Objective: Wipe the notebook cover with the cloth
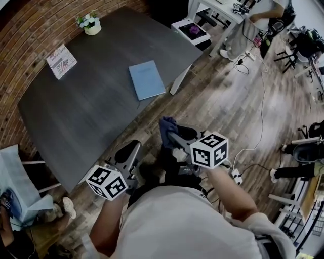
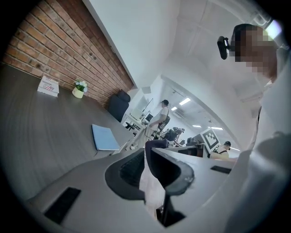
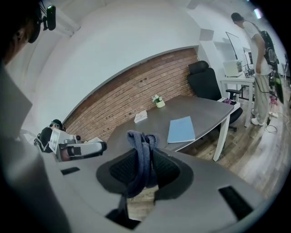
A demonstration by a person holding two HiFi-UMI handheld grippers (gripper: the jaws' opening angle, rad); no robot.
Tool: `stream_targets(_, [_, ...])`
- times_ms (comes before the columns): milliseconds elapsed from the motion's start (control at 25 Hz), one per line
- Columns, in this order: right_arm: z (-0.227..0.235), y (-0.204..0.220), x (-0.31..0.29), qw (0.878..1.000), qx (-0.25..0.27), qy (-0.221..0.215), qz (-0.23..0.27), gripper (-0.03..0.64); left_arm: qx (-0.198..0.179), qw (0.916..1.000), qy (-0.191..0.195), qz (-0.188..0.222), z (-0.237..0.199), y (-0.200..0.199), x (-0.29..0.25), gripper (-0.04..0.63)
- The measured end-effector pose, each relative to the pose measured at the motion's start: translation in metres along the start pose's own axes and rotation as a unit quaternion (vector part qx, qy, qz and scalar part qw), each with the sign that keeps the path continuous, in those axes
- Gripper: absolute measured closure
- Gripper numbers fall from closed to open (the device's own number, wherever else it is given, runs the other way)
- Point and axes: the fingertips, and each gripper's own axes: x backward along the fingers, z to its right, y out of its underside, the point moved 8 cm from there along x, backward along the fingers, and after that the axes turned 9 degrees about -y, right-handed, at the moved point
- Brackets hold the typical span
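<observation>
The light blue notebook point(image 1: 147, 79) lies closed near the right edge of the dark grey table point(image 1: 91, 116); it also shows as the notebook point(image 2: 104, 137) and the notebook point(image 3: 181, 129) in the gripper views. My right gripper point(image 1: 172, 135) is shut on a dark blue cloth point(image 1: 167, 125), which bunches above the jaws as the cloth point(image 3: 138, 139) in the right gripper point(image 3: 143, 157). My left gripper point(image 1: 131, 147) is held beside it, jaws together and holding nothing point(image 2: 146, 152). Both grippers hang over the wooden floor, short of the table's near edge.
On the far side of the table stand a small flower pot point(image 1: 91, 25) and a leaflet point(image 1: 62, 61). A chair with pale fabric point(image 1: 17, 182) is at the left. At the back right are a white desk point(image 1: 212, 10) and a person point(image 1: 243, 35); cables point(image 1: 260, 116) cross the floor.
</observation>
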Motion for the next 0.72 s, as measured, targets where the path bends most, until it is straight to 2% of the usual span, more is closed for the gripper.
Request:
stream_targets(200, [0.032,-0.023,-0.025,0.999,0.006,-0.029,-0.020,0.506,0.000,0.9993,-0.036,0.014,-0.016,-0.011,-0.030,0.554])
stream_targets(360, [0.061,-0.044,-0.044,0.998,0.011,-0.055,-0.041,0.506,-0.004,0.9971,-0.075,0.009,-0.030,-0.013,-0.062,0.554])
stream_targets(720, [0.117,-0.083,-0.092,0.989,0.028,-0.112,-0.094,0.506,0.014,0.9897,-0.142,0.008,-0.056,-0.012,-0.124,0.554])
